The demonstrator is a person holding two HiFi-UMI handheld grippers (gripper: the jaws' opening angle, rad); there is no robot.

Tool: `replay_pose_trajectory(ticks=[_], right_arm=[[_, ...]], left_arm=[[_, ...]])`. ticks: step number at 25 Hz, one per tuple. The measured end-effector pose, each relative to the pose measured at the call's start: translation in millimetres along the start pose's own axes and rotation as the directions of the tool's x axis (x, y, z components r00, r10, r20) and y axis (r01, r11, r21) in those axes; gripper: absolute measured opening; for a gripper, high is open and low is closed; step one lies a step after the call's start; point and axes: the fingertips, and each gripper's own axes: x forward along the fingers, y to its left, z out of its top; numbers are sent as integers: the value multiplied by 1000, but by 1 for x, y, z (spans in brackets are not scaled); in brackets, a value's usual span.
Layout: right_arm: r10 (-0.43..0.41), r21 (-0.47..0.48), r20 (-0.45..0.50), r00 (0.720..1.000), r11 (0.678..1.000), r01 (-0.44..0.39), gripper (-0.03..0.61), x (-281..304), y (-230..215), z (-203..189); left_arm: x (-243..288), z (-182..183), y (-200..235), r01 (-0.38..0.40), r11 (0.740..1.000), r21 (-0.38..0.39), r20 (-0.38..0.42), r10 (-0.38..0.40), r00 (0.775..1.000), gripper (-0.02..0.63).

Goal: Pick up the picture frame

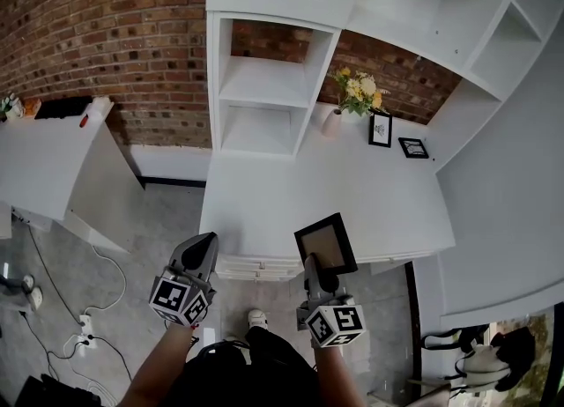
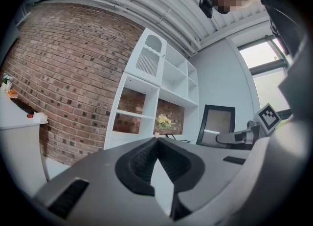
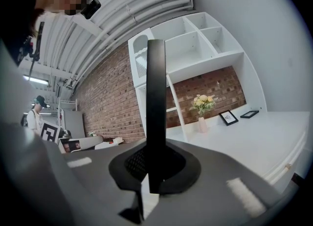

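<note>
Pinching the picture frame (image 1: 326,242), right gripper (image 1: 312,264); left gripper (image 1: 207,241) pressed together; flower vase (image 1: 334,121) well apart on desk (image 1: 264,203).

White desk (image 1: 264,203): flower vase (image 1: 333,122), upright frame (image 1: 381,129), flat frame (image 1: 413,147).

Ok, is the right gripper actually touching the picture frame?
Touching. The right gripper view shows the right gripper with its fingers shut on the picture frame, which stands edge-on between them.
</note>
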Motion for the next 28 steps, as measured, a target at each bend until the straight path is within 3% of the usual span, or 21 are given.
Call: replay_pose_trajectory(ticks=[11,28], right_arm=[[22,-37,16,1000,999,-22,12,7,7,13],[53,-87,27,998,995,-50,12,16,12,21]], left_arm=[[2,21,1,-6,1000,9,24,6,1000,6],[2,21,2,-34,999,13,35,34,999,6]])
